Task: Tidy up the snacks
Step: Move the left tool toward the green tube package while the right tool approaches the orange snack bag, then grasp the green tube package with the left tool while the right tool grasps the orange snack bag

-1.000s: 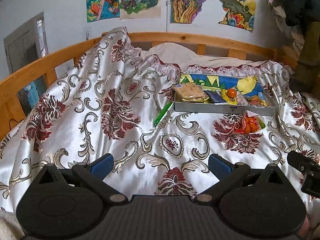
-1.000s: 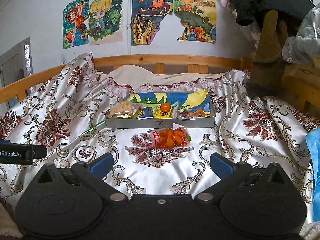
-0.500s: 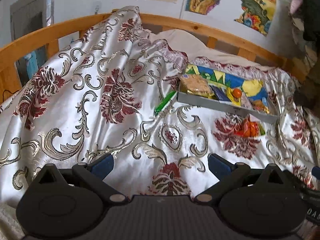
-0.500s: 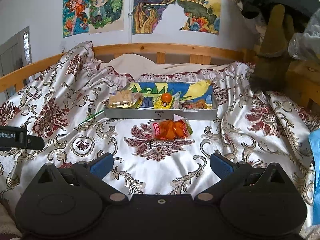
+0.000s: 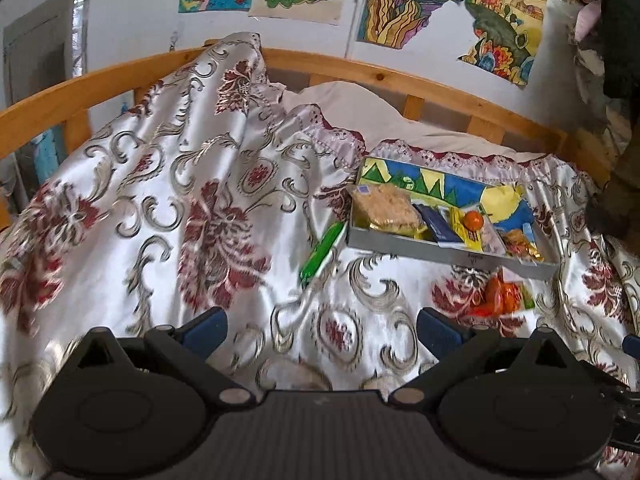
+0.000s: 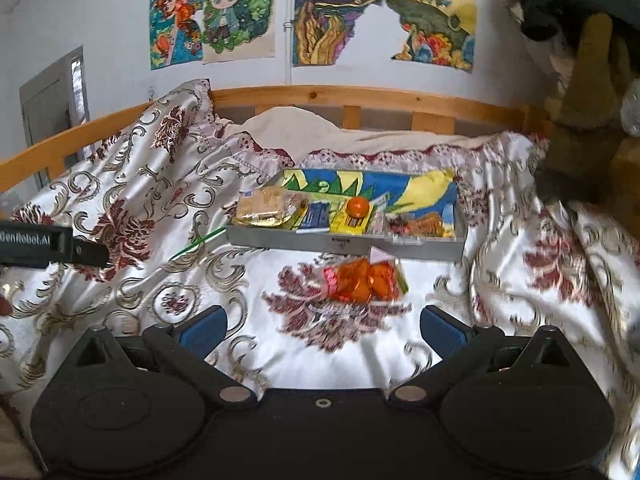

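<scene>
I had both grippers, left gripper and right gripper, spread and empty. The orange snack bag lay just before the grey tray; I judged centring the right one over it best.

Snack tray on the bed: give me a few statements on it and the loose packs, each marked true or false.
1. The orange snack bag lies inside the tray. False: it lies on the bedspread, in front of the tray.
2. The green stick pack lies outside the tray, at its left end. True.
3. The right tongs grip a snack. False: open, empty.
4. A small orange ball sits in the tray. True.
5. The left tongs are open. True.
</scene>
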Available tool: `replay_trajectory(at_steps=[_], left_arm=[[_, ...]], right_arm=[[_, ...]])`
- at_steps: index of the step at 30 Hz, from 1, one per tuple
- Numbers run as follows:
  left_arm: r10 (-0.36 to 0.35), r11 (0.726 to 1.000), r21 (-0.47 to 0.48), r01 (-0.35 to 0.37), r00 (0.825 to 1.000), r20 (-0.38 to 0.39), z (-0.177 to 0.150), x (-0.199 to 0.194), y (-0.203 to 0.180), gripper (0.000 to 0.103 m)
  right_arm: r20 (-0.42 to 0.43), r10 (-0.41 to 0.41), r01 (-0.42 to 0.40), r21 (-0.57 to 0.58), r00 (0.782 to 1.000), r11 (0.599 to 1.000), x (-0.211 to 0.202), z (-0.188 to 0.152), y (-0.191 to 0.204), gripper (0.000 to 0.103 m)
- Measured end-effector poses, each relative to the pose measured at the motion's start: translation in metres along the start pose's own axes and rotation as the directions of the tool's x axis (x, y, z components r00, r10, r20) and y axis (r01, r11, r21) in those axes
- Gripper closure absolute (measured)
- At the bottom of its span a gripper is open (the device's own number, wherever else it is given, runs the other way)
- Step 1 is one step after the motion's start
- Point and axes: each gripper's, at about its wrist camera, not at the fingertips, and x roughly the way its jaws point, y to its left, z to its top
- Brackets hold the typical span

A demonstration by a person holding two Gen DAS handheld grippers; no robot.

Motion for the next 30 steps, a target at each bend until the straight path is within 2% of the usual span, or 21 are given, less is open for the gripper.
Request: replay_trajectory(at_steps=[6, 12, 15, 19, 21, 26, 30], left_arm=[[-0.017, 1.000, -0.023, 0.016, 1.000, -0.008, 0.023, 0.044, 0.011, 0.001], [-0.066, 0.996, -0.065, 0.063, 0.997, -0.041, 0.038, 0.085, 0.026, 0.001], [-0.076, 0.997, -0.023, 0.075, 0.996, -0.039, 0.042, 0.102, 0.028, 0.001], [-0.023, 0.992, 0.124, 0.022, 1.000, 0.010, 0.047, 0.116, 0.018, 0.002], [-0.027, 0.986, 0.166, 0.023, 0.999, 0.025, 0.049, 0.122, 0.016, 0.004], [-0.061, 0.980, 0.190, 0.056, 0.998, 0.018, 0.053, 0.142, 0.018, 0.007], [-0.100, 0.981, 0.169, 0.100, 0.995, -0.009, 0.056, 0.160, 0.024, 0.012]], right_arm=[[-0.010, 0.023, -0.023, 0.015, 1.000, 1.000, 0.036, 0.008, -0.009, 0.001], [-0.070, 0.093, -0.078, 0.195, 0.993, 0.978, 0.084, 0.013, -0.028, 0.001], [-0.101, 0.112, -0.077, 0.299, 0.988, 0.951, 0.109, 0.014, -0.039, 0.001], [-0.125, 0.116, -0.053, 0.424, 0.985, 0.904, 0.141, 0.014, -0.054, 0.001], [-0.134, 0.107, -0.031, 0.475, 0.985, 0.880, 0.155, 0.013, -0.061, 0.001], [-0.151, 0.097, 0.005, 0.563, 0.984, 0.827, 0.182, 0.008, -0.077, 0.001], [-0.155, 0.121, -0.004, 0.600, 0.980, 0.800, 0.201, 0.003, -0.082, 0.005]])
